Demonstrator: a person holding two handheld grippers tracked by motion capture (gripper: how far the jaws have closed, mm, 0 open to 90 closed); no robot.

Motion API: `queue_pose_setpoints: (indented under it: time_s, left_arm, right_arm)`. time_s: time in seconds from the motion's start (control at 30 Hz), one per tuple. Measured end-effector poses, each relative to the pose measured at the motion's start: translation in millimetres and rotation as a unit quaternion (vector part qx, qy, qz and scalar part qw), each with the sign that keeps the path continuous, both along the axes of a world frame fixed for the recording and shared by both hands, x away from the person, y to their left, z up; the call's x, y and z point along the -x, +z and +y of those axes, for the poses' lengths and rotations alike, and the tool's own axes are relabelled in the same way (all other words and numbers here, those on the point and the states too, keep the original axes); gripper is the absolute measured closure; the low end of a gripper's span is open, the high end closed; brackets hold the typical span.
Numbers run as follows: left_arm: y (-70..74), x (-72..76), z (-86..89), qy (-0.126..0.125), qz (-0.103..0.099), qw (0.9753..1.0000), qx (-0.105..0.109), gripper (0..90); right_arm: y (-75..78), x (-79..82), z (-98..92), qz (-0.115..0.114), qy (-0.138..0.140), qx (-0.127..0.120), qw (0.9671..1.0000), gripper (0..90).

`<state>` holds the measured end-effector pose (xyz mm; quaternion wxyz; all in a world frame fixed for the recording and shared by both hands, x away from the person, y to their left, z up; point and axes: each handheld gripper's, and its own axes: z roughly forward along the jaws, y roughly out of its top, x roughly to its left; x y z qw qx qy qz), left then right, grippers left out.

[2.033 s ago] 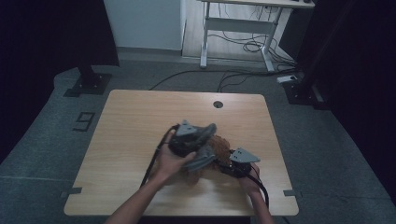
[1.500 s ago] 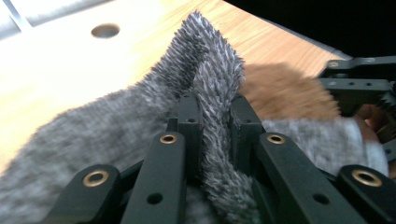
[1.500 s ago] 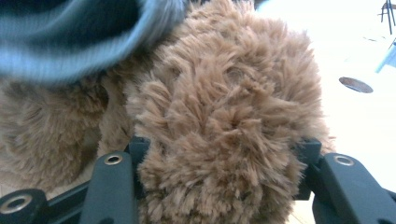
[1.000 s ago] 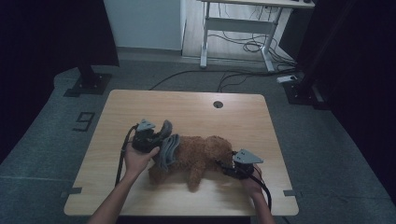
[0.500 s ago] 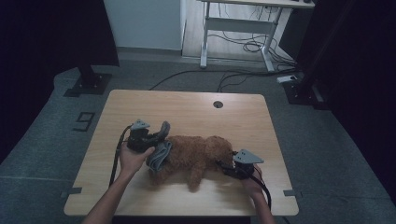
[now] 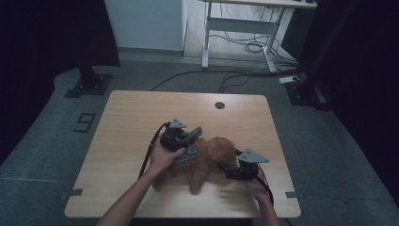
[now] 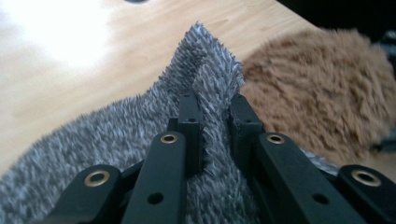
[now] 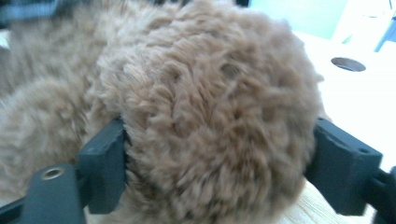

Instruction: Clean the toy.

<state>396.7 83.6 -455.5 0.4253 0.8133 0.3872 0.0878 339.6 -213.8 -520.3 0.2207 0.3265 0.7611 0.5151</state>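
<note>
A brown plush bear lies on the wooden table, near its front middle. My left gripper is at the bear's left side, shut on a fold of grey fuzzy cloth that lies against the bear's body. In the left gripper view the black jaws pinch the grey cloth, with the brown bear just beyond on the right. My right gripper is at the bear's right end. In the right gripper view its jaws clamp either side of the bear's round furry head.
A round cable hole sits near the table's far edge. Bare wood extends left of and behind the bear. Behind the table, on the floor, are a white desk frame with cables and black stand bases.
My left gripper, holding the grey cloth, swung out to the left and has now come back right, against the bear. The right gripper has stayed on the bear's head.
</note>
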Motion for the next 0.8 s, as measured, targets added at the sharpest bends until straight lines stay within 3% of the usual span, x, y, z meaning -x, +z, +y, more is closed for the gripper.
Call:
queue_pose_setpoints:
  time_s: [0.13,0.27,0.33,0.47,0.53,0.57,0.67,0.8]
  left_arm:
    - [-9.1,17.2,8.1,-0.002,-0.018,0.9996,0.022,78.8]
    - [-11.9,34.6,3.1,-0.011,-0.048,0.9987,0.011,78.8]
    - [-12.1,38.3,2.0,-0.012,-0.055,0.9984,0.008,78.8]
    - [-18.0,50.4,3.4,-0.015,-0.069,0.9973,0.019,78.9]
    - [-21.9,57.2,4.1,-0.016,-0.079,0.9965,0.024,79.1]
    - [-24.4,63.3,3.2,-0.014,-0.093,0.9953,0.023,79.1]
    - [-25.8,67.2,0.8,-0.012,-0.107,0.9940,0.014,79.1]
    - [-26.3,66.8,0.9,-0.014,-0.105,0.9942,0.019,79.1]
  right_arm:
    - [8.9,1.6,-14.8,0.012,0.004,-0.054,0.9985,14.9]
    - [21.0,1.9,-27.9,0.022,-0.014,-0.108,0.9938,13.6]
    - [25.7,-0.1,-28.4,0.032,-0.017,-0.115,0.9927,12.0]
    - [25.4,-2.8,-21.2,0.051,0.000,-0.107,0.9930,8.7]
    - [21.7,-5.2,-13.0,0.070,0.017,-0.092,0.9932,5.1]
    - [17.2,-8.1,-4.2,0.092,0.033,-0.074,0.9924,0.6]
    - [11.8,-9.1,7.6,0.097,0.018,-0.044,0.9942,0.0]
    - [8.7,-12.0,10.7,0.114,-0.002,-0.027,0.9931,0.0]
